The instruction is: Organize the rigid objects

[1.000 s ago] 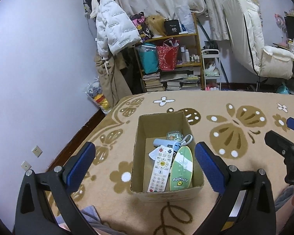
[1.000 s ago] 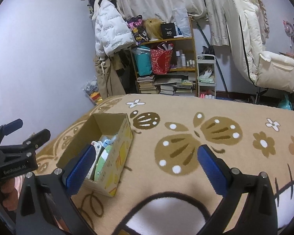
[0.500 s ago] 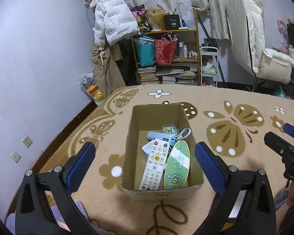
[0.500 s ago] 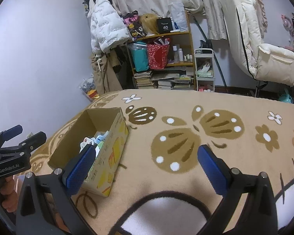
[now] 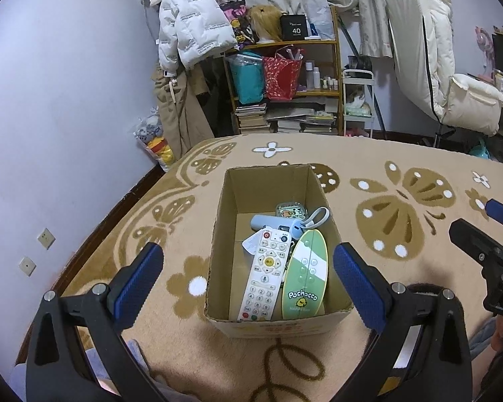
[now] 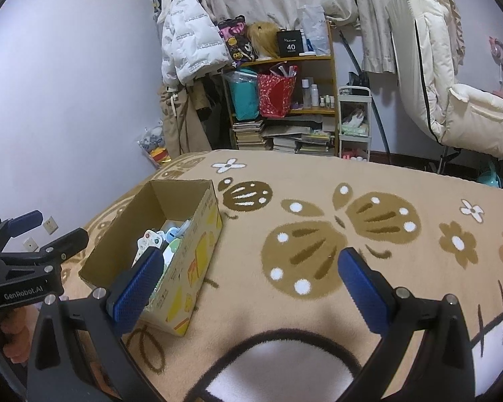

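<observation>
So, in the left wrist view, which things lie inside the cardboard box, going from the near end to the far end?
White remote control beside the green Pochacco board, both nearest → light blue tube-shaped item with a loop strap → small cartoon-printed case, farthest.

White remote [image 5: 265, 276] and green Pochacco board [image 5: 304, 283] side by side in cardboard box [image 5: 268, 181]

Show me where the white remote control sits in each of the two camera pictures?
Left wrist view: the white remote lies in the cardboard box, centre frame, beside the green Pochacco board.
Right wrist view: only its top end peeks over the box wall, lower left.
Shared landmark: the cardboard box.
</observation>
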A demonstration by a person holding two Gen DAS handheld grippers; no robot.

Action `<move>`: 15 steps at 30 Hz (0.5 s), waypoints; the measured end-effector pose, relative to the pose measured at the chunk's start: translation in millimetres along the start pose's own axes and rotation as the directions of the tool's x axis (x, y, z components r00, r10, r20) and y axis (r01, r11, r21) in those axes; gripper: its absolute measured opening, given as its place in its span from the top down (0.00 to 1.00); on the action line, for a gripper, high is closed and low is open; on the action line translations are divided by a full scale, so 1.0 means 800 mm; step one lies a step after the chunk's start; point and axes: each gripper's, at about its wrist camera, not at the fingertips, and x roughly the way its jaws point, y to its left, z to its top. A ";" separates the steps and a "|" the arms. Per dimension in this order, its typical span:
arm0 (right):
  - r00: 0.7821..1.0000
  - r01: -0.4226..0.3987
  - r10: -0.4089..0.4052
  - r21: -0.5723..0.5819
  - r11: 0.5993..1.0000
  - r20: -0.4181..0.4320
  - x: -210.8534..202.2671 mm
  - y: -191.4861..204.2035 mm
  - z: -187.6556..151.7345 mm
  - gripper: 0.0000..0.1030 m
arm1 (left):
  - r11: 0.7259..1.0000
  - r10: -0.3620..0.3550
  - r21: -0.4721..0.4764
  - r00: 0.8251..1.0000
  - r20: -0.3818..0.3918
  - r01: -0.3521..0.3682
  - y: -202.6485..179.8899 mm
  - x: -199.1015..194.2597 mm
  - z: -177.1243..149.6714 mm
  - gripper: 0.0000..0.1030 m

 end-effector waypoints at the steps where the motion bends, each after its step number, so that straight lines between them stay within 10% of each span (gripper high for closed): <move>1: 1.000 0.000 0.000 -0.002 1.000 -0.001 0.000 0.000 0.000 0.00 | 1.000 -0.001 -0.005 1.000 -0.001 0.001 0.002 0.000 0.000 0.02; 15: 1.000 0.006 -0.006 0.006 1.000 0.000 0.002 -0.003 -0.003 0.00 | 1.000 0.009 0.005 1.000 0.003 -0.009 0.003 -0.005 -0.005 0.02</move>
